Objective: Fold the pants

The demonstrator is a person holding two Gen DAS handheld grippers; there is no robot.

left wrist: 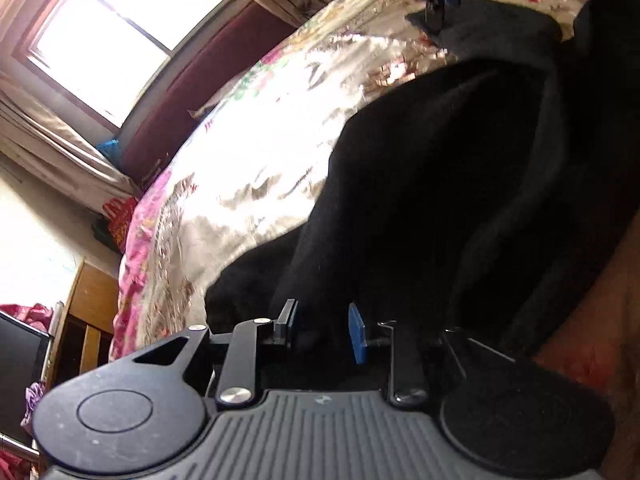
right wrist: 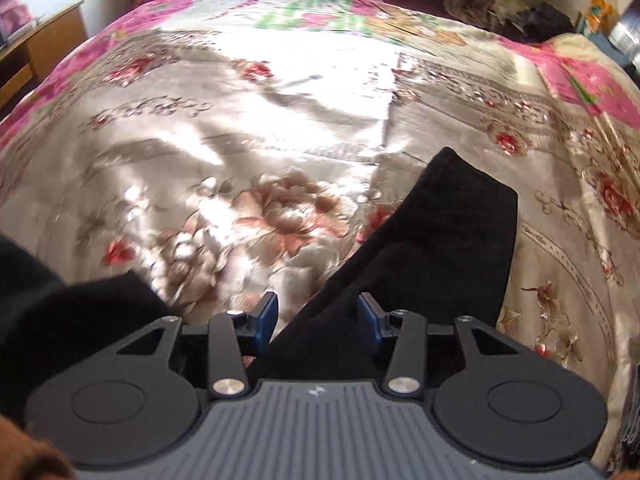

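Black fabric pants [left wrist: 440,184] sprawl over a shiny floral satin bedspread [right wrist: 248,128]. Only the left view shows a sunlit window [left wrist: 120,40]. Left gripper [left wrist: 324,332] and right gripper [right wrist: 318,316] both gape, cloth loose between the jaws; fabric detail is lost in darkness.

- Ahead of my right gripper [right wrist: 318,320] the floral bedspread [right wrist: 240,128] lies bare and wide, so I have free passage there.
- The black pants [left wrist: 460,184] heap up before my left gripper [left wrist: 324,332], blocking that side.
- A wooden cabinet [left wrist: 86,312] stands beside the bed edge.
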